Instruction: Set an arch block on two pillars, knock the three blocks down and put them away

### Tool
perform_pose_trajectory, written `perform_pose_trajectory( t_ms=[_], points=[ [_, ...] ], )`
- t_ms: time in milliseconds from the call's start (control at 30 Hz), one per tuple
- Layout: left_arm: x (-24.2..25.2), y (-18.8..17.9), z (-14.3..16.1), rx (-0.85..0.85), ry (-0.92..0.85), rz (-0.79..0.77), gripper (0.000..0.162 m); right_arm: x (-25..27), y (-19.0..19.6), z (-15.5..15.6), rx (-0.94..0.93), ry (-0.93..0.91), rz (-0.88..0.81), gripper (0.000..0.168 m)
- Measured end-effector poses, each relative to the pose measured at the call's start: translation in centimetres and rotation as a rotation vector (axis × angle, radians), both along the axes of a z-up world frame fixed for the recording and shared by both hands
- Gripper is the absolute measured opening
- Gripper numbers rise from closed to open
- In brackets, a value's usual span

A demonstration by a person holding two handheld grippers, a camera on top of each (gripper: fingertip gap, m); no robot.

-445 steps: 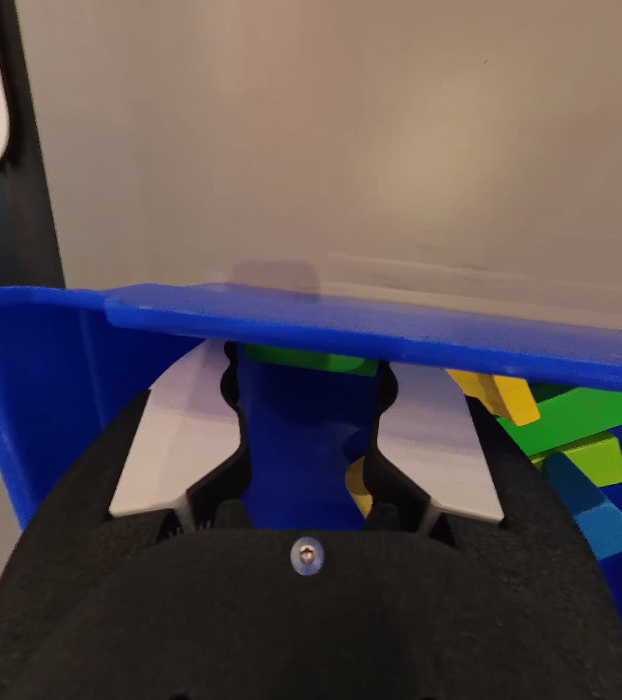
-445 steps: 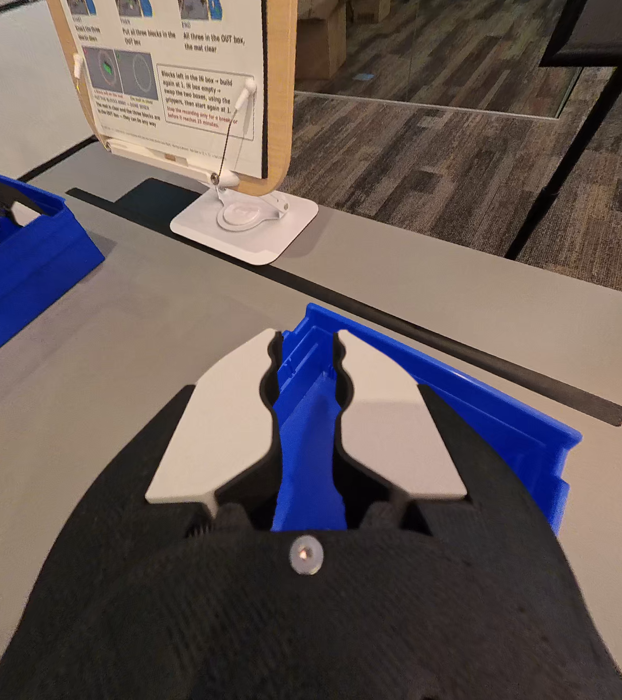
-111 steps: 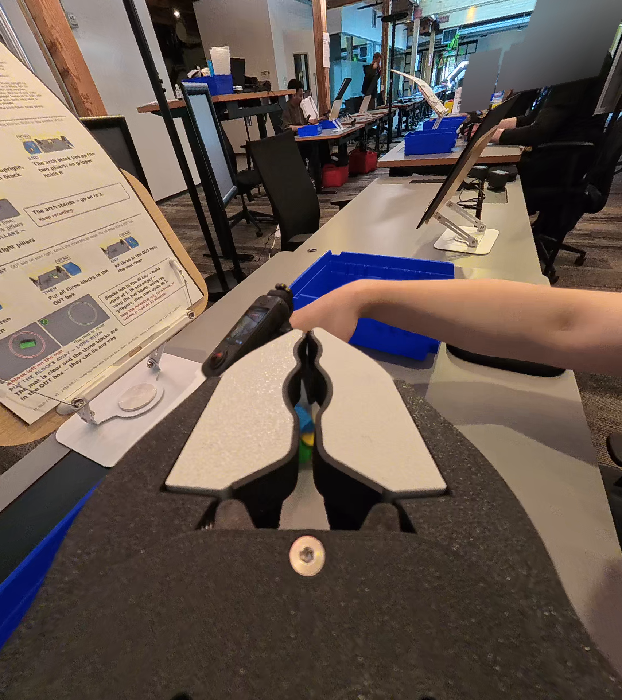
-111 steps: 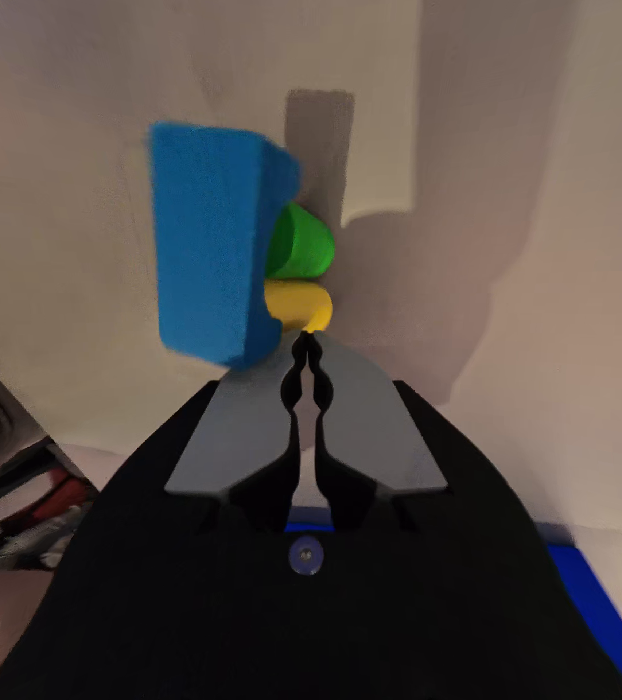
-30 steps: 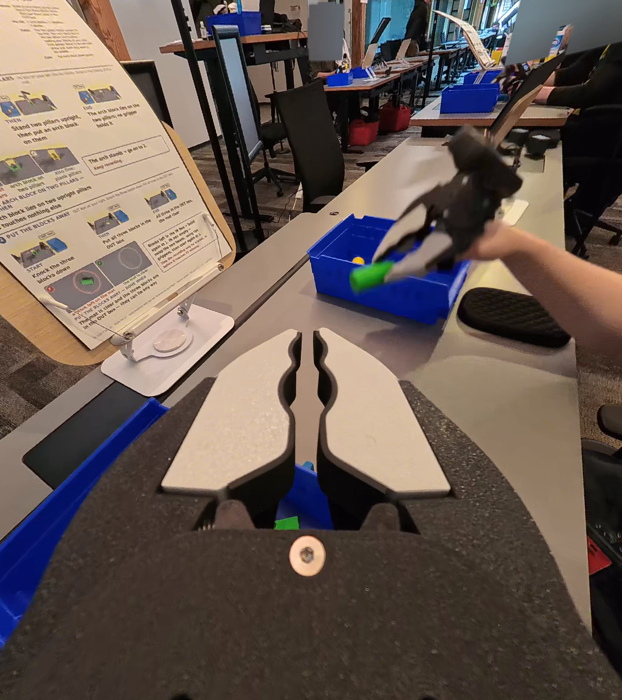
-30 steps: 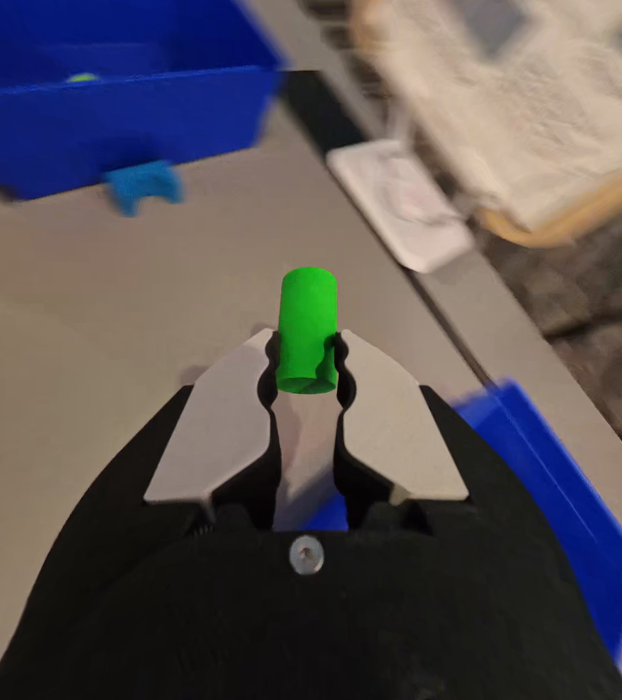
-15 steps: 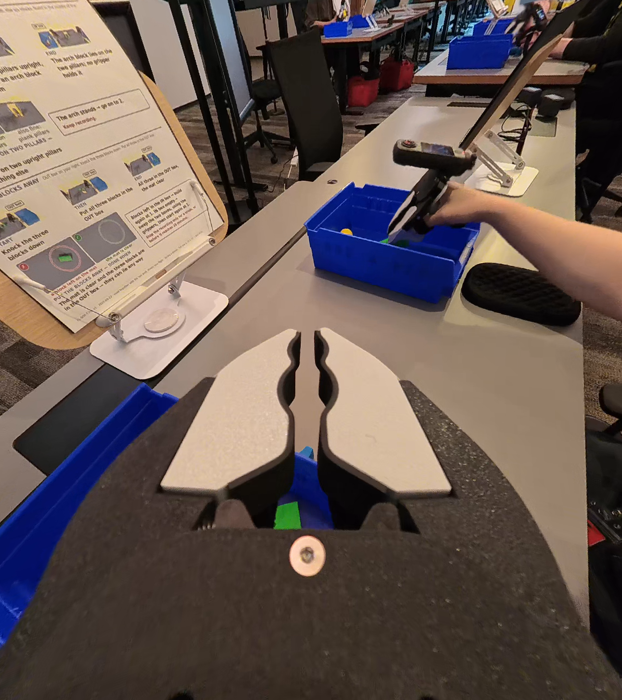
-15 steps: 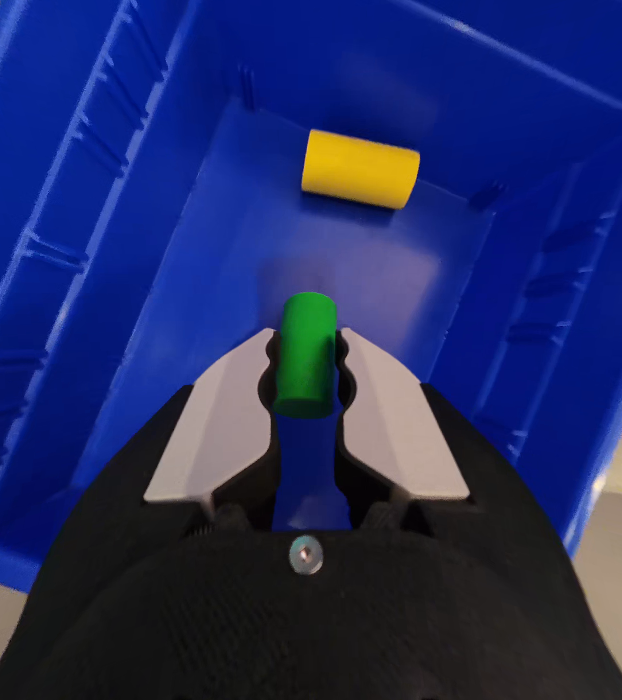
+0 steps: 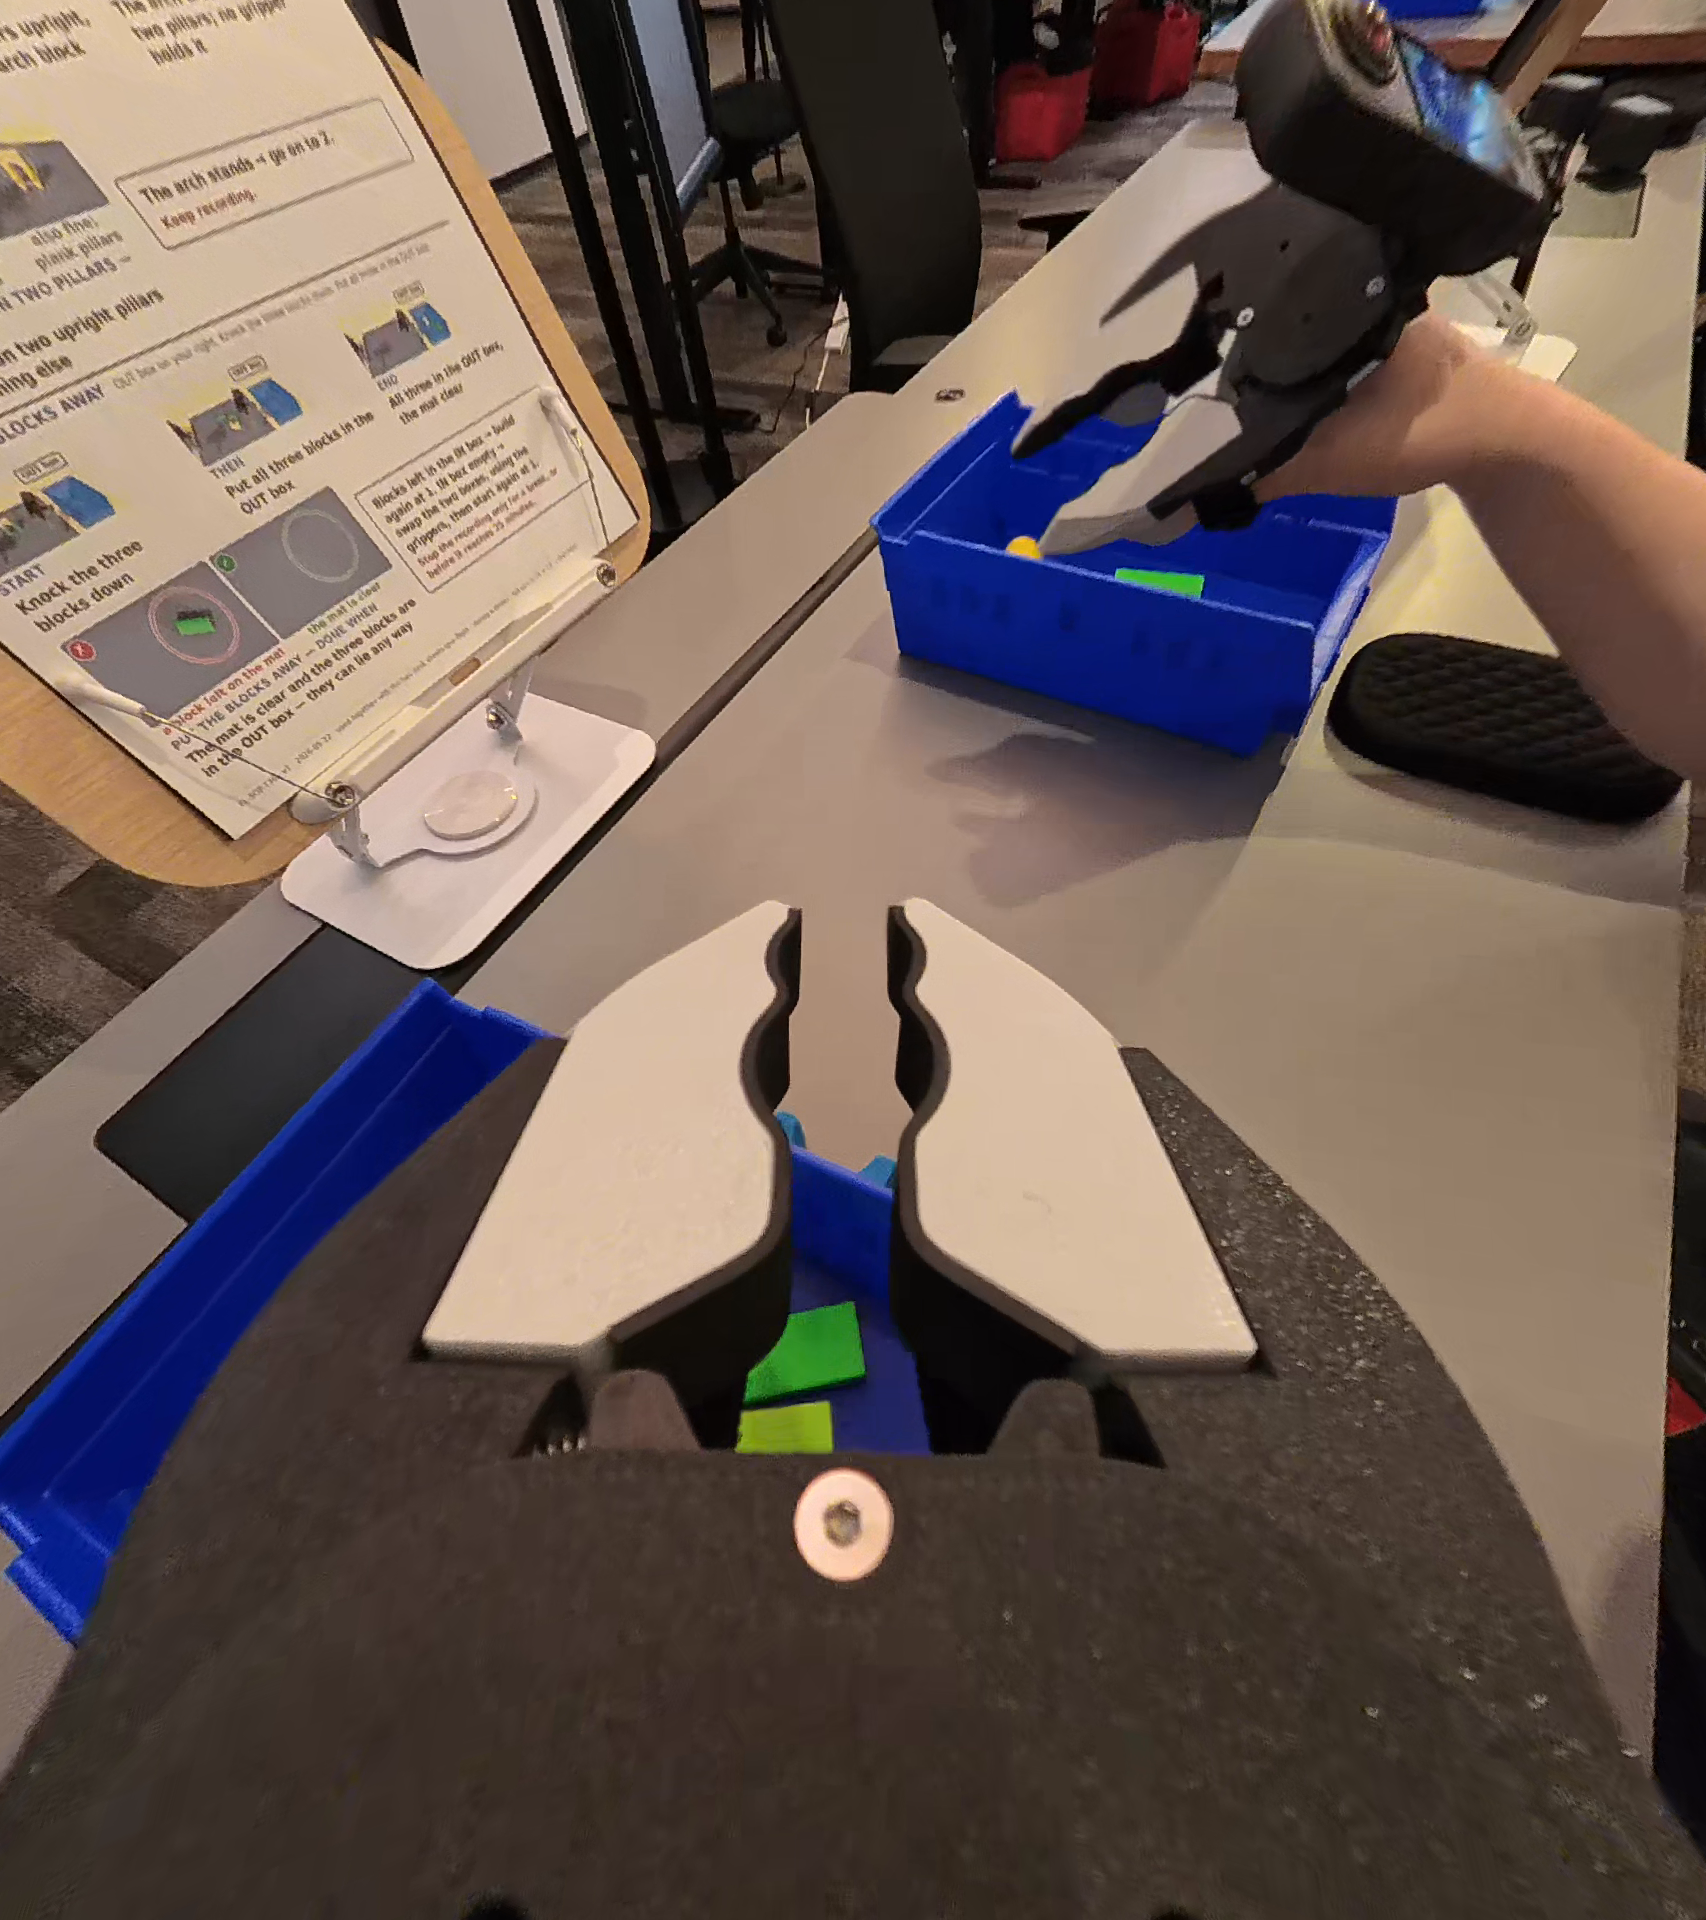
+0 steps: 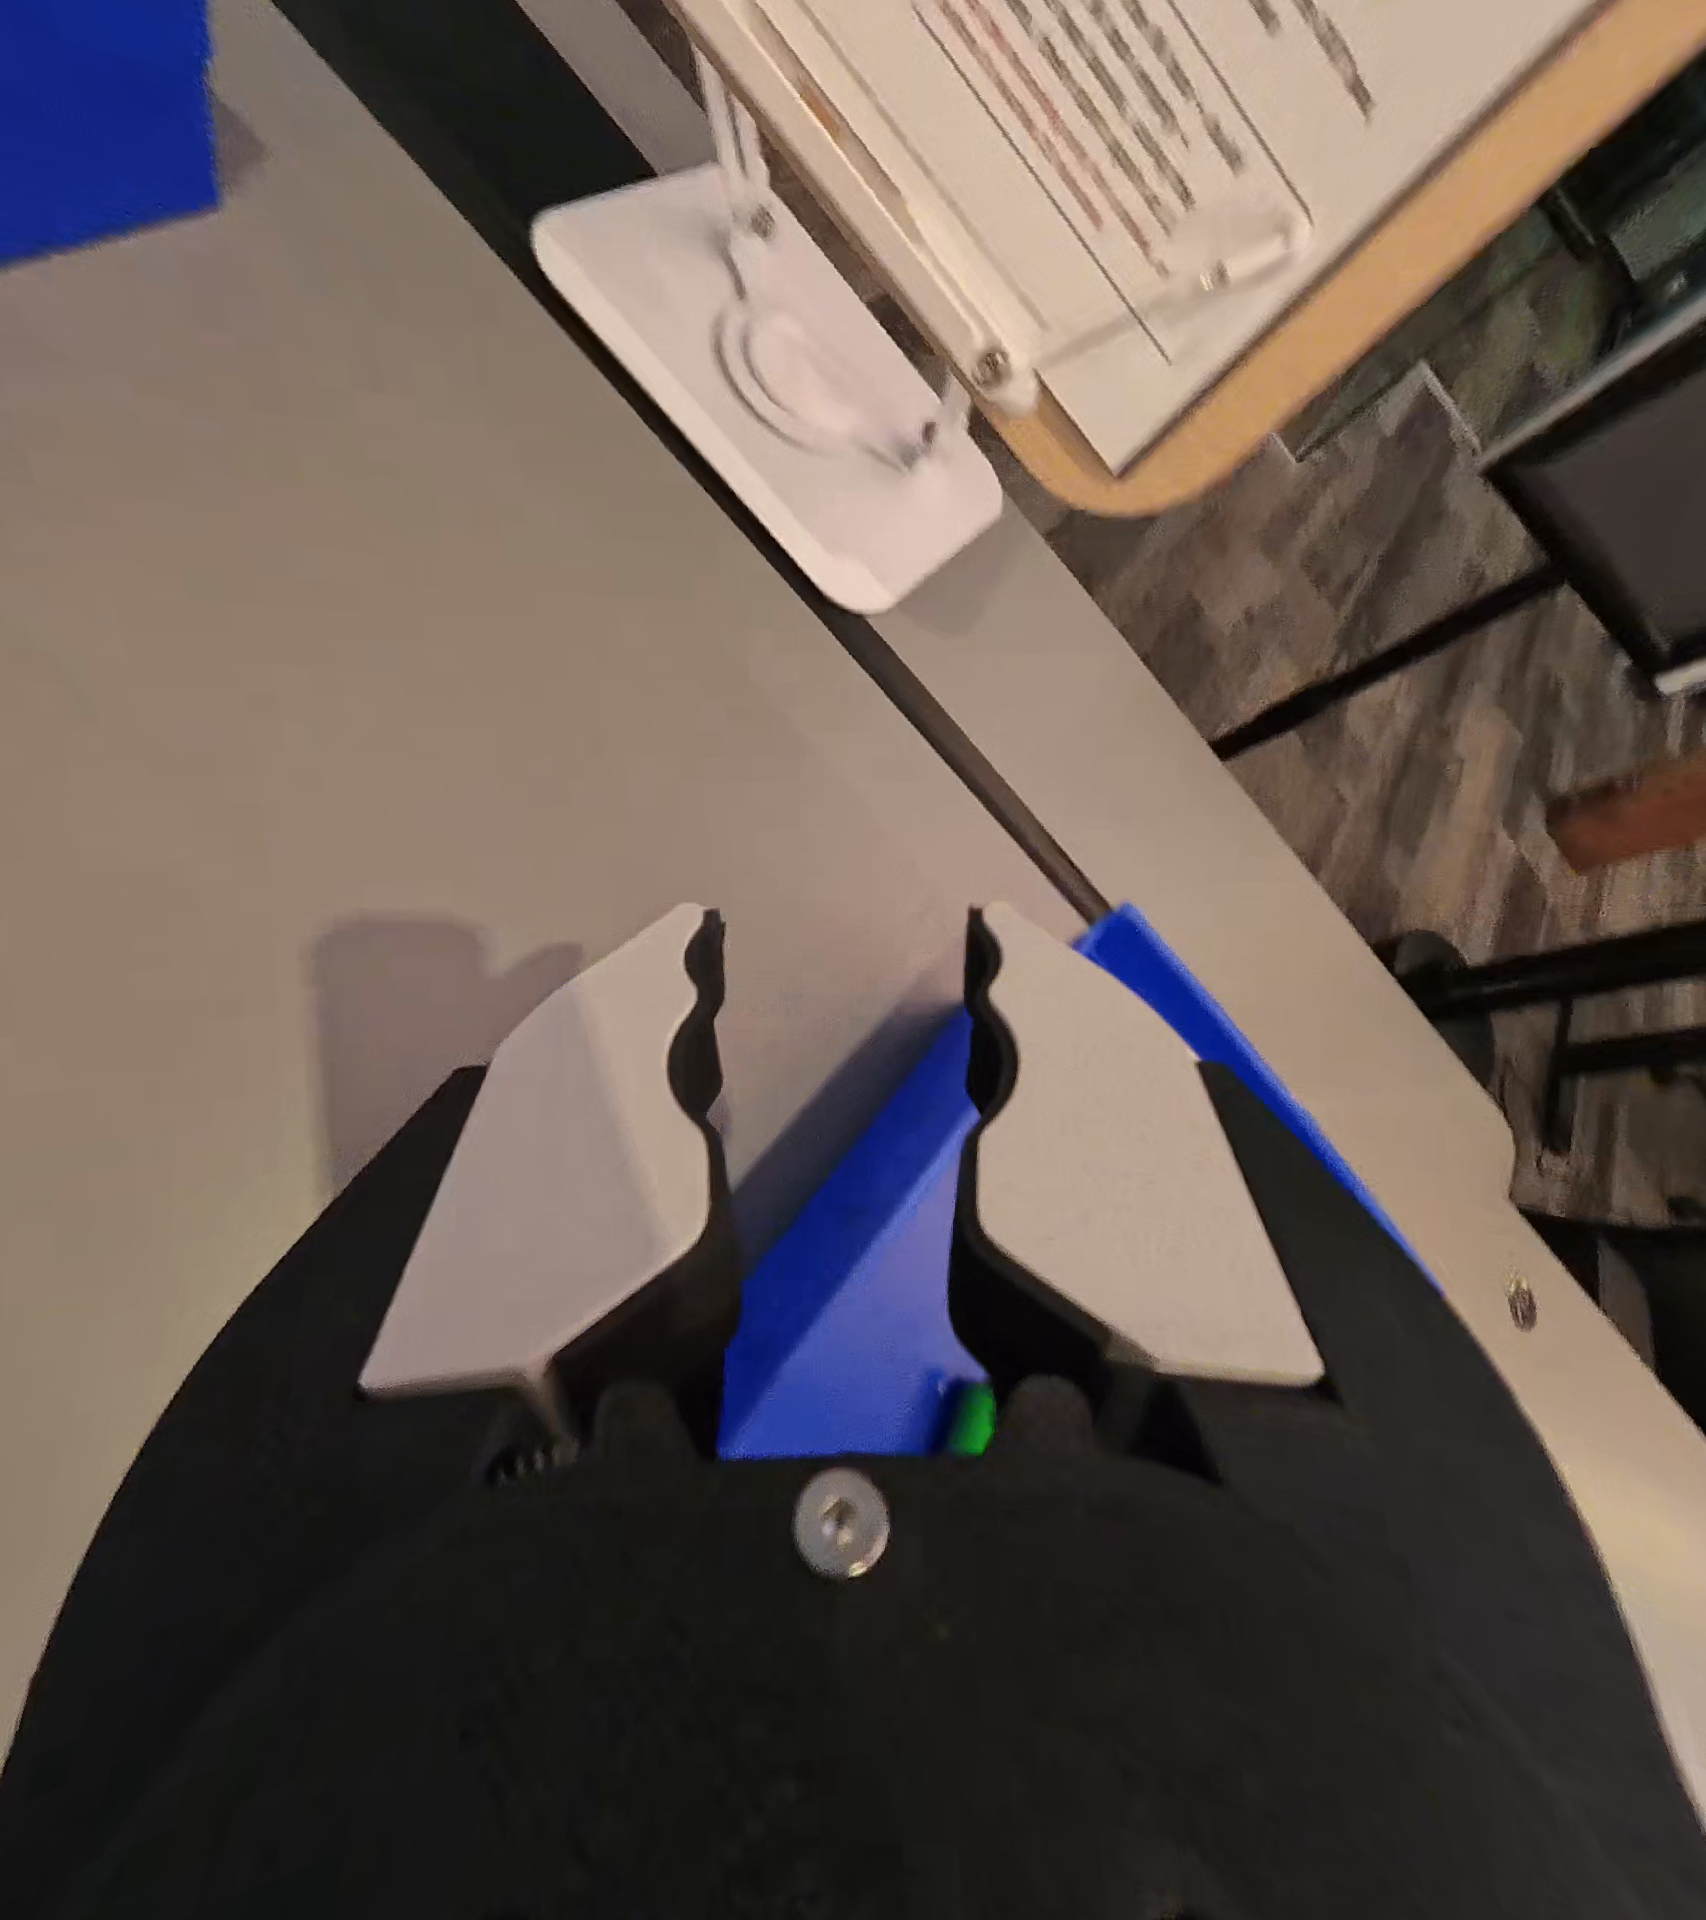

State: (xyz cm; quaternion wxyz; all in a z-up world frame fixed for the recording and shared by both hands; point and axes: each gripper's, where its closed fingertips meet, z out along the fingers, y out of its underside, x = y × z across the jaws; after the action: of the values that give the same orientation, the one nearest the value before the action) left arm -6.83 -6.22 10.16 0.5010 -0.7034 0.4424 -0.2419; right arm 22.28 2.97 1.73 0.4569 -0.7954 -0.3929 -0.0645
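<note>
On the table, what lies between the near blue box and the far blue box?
In the left wrist view, only bare grey table separates the near blue box from the far blue box.

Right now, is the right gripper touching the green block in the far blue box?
Apart. In the left wrist view the right gripper is open above the far blue box, and the green block lies alone on its floor.

2 blue bins: far one, near one. Far bin: 1 green block, 1 yellow block. Near bin: 2 green blocks seen. 1 instruction board. 2 grippers.
</note>
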Motion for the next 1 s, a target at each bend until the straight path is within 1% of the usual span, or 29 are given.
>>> perform_pose_trajectory(
  t_ms=[133,200,233,267,367,400,433,533,567,600,633,667,700,767,833,867,1000],
  points=[
    [0.3,0.0,-0.9,-0.017,0.039,-0.011,0.019,-2.2,-0.2,0.4,-0.028,0.033,0.056,0.047],
    [0.8,-0.3,-2.2,-0.043,0.098,-0.046,0.021,-2.2,-0.3,0.5,-0.035,0.047,0.06,0.047],
    [1.1,-0.3,-3.3,-0.057,0.153,-0.062,0.025,-2.0,-0.4,0.5,-0.037,0.048,0.06,0.047],
    [1.3,-0.1,-4.7,-0.061,0.227,-0.068,0.033,-1.8,-0.5,0.6,-0.04,0.05,0.062,0.049],
    [2.0,1.9,-9.2,0.019,0.497,-0.044,0.063,-1.3,-1.0,1.3,-0.041,0.094,0.082,0.05],
    [2.6,2.1,-10.8,0.016,0.577,-0.066,0.066,-1.1,-1.1,1.6,-0.037,0.11,0.09,0.049],
    [3.4,2.1,-12.4,-0.006,0.651,-0.103,0.065,-0.8,-1.2,2.0,-0.033,0.123,0.098,0.05],
    [4.3,2.6,-17.0,-0.112,0.893,-0.217,0.054,-0.1,-1.0,3.3,-0.007,0.161,0.129,0.05],
    [4.1,3.2,-18.2,-0.159,0.963,-0.221,0.057,0.1,-0.9,3.8,0.003,0.181,0.139,0.05],
    [4.2,3.2,-18.9,-0.257,0.995,-0.227,0.058,0.2,-0.6,4.3,0.013,0.204,0.146,0.05],
    [4.3,3.1,-19.3,-0.351,1.011,-0.221,0.064,0.3,-0.4,4.8,0.025,0.23,0.156,0.05],
    [4.2,3.0,-19.8,-0.419,1.049,-0.211,0.062,0.3,-0.1,5.2,0.034,0.257,0.166,0.05],
    [4.0,3.3,-20.2,-0.445,1.093,-0.199,0.065,0.3,0.0,5.6,0.037,0.283,0.179,0.05],
    [3.4,4.1,-20.9,-0.41,1.215,-0.177,0.079,0.3,0.1,5.9,0.037,0.313,0.205,0.05],
    [3.0,4.3,-21.5,-0.392,1.315,-0.153,0.084,0.6,0.0,5.8,0.042,0.314,0.224,0.05],
    [2.9,4.2,-21.9,-0.396,1.355,-0.148,0.086,0.8,-0.1,5.6,0.043,0.309,0.23,0.05],
    [2.5,4.7,-22.9,-0.294,1.523,-0.159,0.089,2.0,-0.5,5.6,0.036,0.321,0.246,0.05]
  ],
)
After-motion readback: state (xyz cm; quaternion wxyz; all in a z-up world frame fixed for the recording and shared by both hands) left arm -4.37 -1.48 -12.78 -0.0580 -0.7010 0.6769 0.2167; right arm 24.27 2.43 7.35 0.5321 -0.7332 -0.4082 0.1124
